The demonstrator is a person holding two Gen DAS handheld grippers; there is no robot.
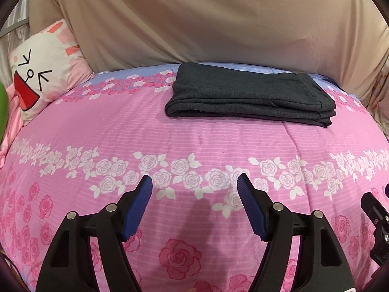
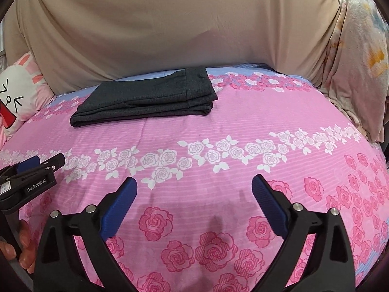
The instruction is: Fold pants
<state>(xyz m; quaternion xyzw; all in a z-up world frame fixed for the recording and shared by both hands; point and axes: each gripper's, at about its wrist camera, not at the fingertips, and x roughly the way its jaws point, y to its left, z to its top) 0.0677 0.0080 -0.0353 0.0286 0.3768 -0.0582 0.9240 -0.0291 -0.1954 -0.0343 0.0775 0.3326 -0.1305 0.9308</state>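
Dark grey pants lie folded in a flat rectangular stack on the pink rose-print bedspread, toward the far side of the bed. They also show in the right wrist view, far left of centre. My left gripper is open and empty, well short of the pants, above the bedspread. My right gripper is open and empty, also well short of them. The left gripper's body shows at the left edge of the right wrist view, held by a hand.
A white rabbit-face pillow leans at the far left of the bed. A beige cloth hangs behind the bed. A pale patterned fabric drapes at the far right. The bedspread lies flat.
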